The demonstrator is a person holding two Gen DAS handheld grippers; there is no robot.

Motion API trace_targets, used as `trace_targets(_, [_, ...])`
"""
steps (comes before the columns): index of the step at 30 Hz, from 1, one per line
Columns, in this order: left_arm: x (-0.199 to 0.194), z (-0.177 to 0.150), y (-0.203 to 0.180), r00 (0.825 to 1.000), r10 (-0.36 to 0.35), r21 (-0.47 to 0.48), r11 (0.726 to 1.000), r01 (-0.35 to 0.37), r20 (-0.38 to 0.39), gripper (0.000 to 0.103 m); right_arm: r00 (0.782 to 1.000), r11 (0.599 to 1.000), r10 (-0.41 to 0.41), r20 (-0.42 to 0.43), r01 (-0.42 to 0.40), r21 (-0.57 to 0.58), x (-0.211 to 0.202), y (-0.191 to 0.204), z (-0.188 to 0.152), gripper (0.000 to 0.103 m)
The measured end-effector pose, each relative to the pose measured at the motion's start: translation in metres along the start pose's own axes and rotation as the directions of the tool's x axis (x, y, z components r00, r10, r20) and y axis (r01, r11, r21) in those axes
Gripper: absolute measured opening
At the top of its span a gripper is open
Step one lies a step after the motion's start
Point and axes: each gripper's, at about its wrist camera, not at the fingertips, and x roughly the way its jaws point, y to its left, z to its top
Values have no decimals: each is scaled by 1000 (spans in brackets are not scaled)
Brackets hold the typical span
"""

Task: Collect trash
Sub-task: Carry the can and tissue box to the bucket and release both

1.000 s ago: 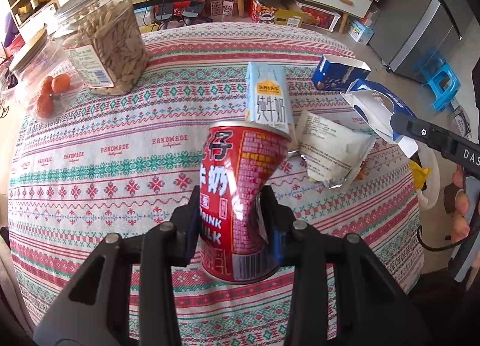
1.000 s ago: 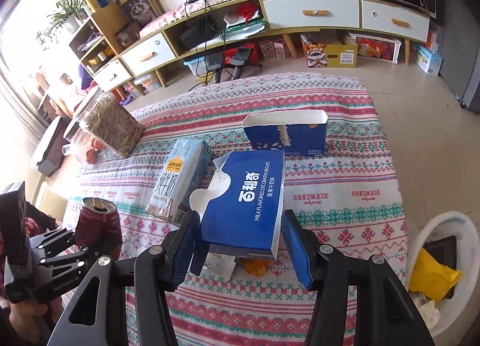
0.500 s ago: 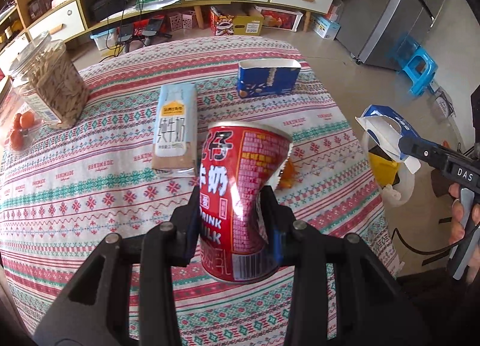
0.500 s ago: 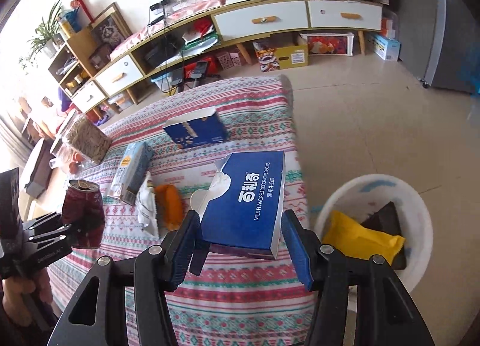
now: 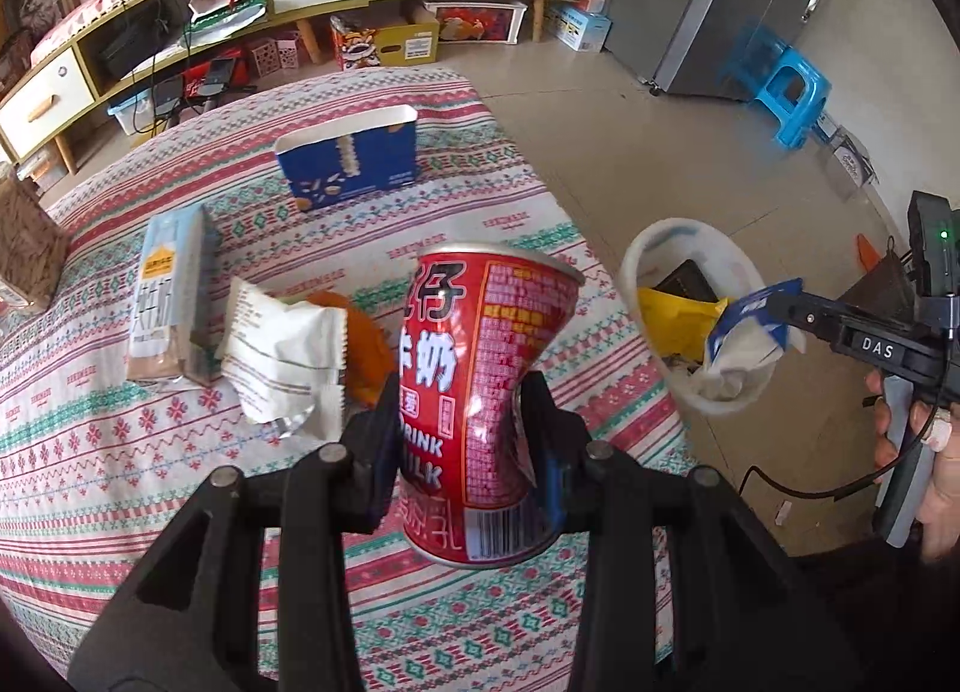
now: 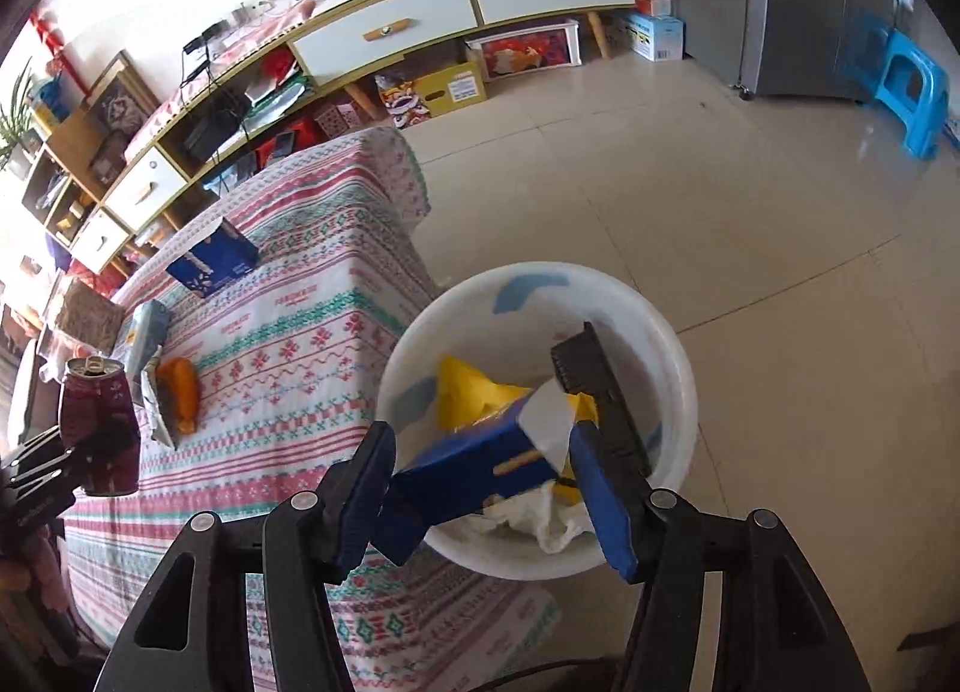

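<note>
The left claw [image 5: 465, 422] is clamping a dented red can [image 5: 486, 392], its pads pressing into the can's crushed waist, and holding it upright above the bench [image 5: 120, 452]. In the right wrist view that can is showing at 9 o'clock, with the bench behind it.

The right claw [image 6: 486, 488] is hanging over the white bin [image 6: 678, 368] on the floor, which is sitting just beside the bench at its 3 o'clock edge. Its jaws are opening: the blue box [image 6: 468, 470] is tilting between them, one corner at the left pad, the right pad standing clear of it. The box is lying over the bin's rim above a yellow wrapper [image 6: 474, 392].

On the bench, a milk carton [image 5: 171, 296], white packet [image 5: 282, 356] and open blue carton [image 5: 351, 161] are lying apart.
</note>
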Motion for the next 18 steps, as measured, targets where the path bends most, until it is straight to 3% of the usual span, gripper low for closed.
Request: trace_targets(18, [64,22,-115,992,-124,152,980,128,-31,40,998,998,-30,58,26,64,-37,-55,-14,69])
